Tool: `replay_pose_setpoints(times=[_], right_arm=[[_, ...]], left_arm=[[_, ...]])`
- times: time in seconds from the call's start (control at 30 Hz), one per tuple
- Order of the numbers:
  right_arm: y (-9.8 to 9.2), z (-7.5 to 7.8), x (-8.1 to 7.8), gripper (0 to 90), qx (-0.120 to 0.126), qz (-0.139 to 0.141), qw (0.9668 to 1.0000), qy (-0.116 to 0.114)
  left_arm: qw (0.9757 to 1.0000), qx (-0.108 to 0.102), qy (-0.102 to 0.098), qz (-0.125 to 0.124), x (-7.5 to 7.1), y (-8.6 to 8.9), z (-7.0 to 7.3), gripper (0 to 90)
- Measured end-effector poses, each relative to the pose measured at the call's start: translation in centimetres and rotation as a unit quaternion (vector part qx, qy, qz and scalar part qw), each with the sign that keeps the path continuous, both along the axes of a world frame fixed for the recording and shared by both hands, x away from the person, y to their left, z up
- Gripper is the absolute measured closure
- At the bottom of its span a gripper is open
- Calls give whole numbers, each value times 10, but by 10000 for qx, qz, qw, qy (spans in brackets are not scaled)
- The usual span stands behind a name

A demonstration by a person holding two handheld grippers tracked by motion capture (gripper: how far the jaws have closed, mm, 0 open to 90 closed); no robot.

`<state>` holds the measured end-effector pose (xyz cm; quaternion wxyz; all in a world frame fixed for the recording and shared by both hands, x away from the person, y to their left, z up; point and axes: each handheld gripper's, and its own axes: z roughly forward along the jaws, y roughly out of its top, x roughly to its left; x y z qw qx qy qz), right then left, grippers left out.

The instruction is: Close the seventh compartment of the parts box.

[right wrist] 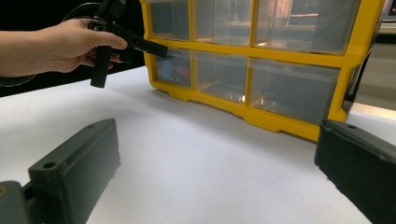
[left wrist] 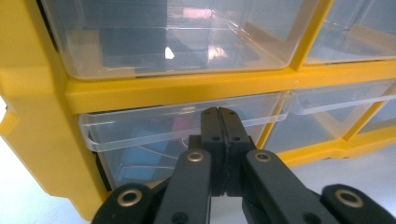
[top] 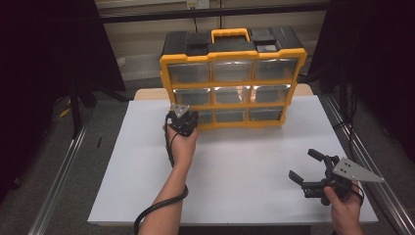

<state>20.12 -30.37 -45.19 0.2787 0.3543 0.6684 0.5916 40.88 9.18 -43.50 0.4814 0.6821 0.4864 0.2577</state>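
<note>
Left gripper view showed my left gripper (left wrist: pixel 218 113) clenched, fingers (left wrist: pixel 210 128) pressed together on the clear front lip of the bottom-left drawer (left wrist: pixel 140 140) of the yellow organizer (top: pixel 233 78), which stood at the far side of the table (top: pixel 235 166). I judged the step to be opening that drawer; next came a straight pull toward me. My right gripper (top: pixel 307 165) waited released, well apart from the organizer. I read no writing.

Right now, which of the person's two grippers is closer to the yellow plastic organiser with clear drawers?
The left. The left gripper sits at the yellow plastic organiser's bottom-left clear drawer, jaws shut at its lip. The right gripper hovers open over the white table, well short of it.
</note>
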Motion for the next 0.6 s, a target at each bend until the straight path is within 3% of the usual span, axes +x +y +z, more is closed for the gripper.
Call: replay_pose_setpoints(times=[0.6], right_arm=[[-1, 0, -1, 0, -5, -25, 10000, 15]], left_arm=[[9999, -63, -111, 27, 1, -2, 0, 877]])
